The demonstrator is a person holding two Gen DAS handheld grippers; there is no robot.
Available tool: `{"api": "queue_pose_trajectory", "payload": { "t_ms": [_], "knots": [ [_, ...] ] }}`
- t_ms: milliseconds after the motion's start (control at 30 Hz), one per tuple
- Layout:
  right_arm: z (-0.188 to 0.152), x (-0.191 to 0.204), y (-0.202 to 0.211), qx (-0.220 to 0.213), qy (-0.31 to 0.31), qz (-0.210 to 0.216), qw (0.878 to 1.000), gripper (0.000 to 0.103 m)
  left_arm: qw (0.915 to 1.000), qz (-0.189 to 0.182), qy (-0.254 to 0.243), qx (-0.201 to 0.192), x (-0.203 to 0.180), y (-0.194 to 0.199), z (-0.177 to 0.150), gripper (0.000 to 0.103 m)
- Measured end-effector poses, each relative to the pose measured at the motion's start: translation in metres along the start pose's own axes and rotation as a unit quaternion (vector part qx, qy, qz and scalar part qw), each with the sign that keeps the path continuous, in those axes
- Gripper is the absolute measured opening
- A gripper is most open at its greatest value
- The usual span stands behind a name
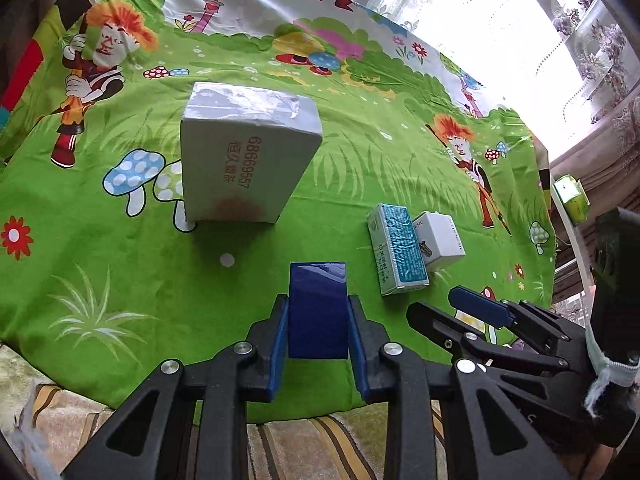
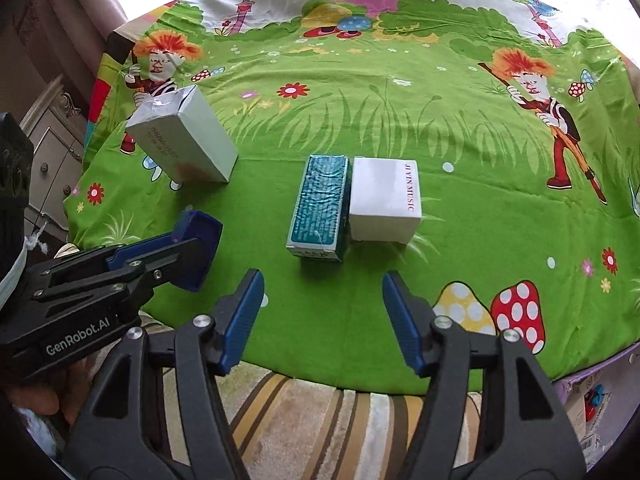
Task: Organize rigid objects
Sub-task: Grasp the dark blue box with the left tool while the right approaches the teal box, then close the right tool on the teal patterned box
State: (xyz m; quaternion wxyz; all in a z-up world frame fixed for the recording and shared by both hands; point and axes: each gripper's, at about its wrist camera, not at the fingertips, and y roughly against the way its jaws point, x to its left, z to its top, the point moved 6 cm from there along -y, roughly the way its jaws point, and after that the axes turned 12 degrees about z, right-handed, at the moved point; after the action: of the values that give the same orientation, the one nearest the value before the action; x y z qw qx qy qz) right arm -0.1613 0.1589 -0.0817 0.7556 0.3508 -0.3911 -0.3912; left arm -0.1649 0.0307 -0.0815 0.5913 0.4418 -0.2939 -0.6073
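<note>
Status: partly done. The teal box [image 2: 320, 206] and the small white box [image 2: 385, 200] lie side by side, touching along their long edges, near the middle of the green cartoon cloth [image 2: 360, 120]; this pair reads as already arranged. The large grey box [image 2: 182, 140] stands apart to the left, well clear of the pair and at a different angle. The dark blue box [image 1: 318, 308] is not on the cloth: the left gripper [image 1: 318, 336] has it clamped between both pads, just above the near edge of the cloth. Judged from this layout, what is left is to set the blue box down by the pair and possibly to bring the grey box into line.

The right gripper [image 2: 323, 318] carries nothing; its fingers stand wide, aimed at the near end of the teal box but clear of it.

Views: the left wrist camera shows the blue box's glossy top face, the squeeze on its two sides and the printed digits on the grey box's side. The right wrist camera shows the blue box only end-on, but gives the lettering on the white box, the contact between the paired boxes, and a striped rug [image 2: 320, 420] below the cloth's edge.
</note>
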Motion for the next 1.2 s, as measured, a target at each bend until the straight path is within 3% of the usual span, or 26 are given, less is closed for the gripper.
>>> {"api": "queue_pose_trajectory", "payload": {
  "t_ms": [200, 300, 567, 700, 1200],
  "knots": [
    [0.008, 0.005, -0.01, 0.006, 0.004, -0.01, 1.0, 0.058, 0.9997, -0.019, 0.012, 0.003, 0.002, -0.003, 0.001, 0.028],
    [0.013, 0.009, -0.019, 0.011, 0.009, -0.015, 1.0, 0.049, 0.9995, -0.027, 0.016, 0.005, 0.002, -0.004, 0.001, 0.028],
    [0.022, 0.007, -0.034, 0.02, 0.006, -0.026, 0.999, 0.047, 0.9989, -0.042, 0.022, 0.004, 0.004, -0.003, 0.0, 0.028],
    [0.022, 0.005, -0.041, 0.026, 0.008, -0.03, 0.999, 0.041, 0.9986, -0.046, 0.025, 0.001, 0.005, -0.001, 0.0, 0.028],
    [0.016, 0.015, -0.012, -0.02, 0.017, -0.009, 1.0, 0.038, 0.9989, -0.032, 0.017, -0.029, 0.003, 0.01, 0.001, 0.028]
  ]
}}
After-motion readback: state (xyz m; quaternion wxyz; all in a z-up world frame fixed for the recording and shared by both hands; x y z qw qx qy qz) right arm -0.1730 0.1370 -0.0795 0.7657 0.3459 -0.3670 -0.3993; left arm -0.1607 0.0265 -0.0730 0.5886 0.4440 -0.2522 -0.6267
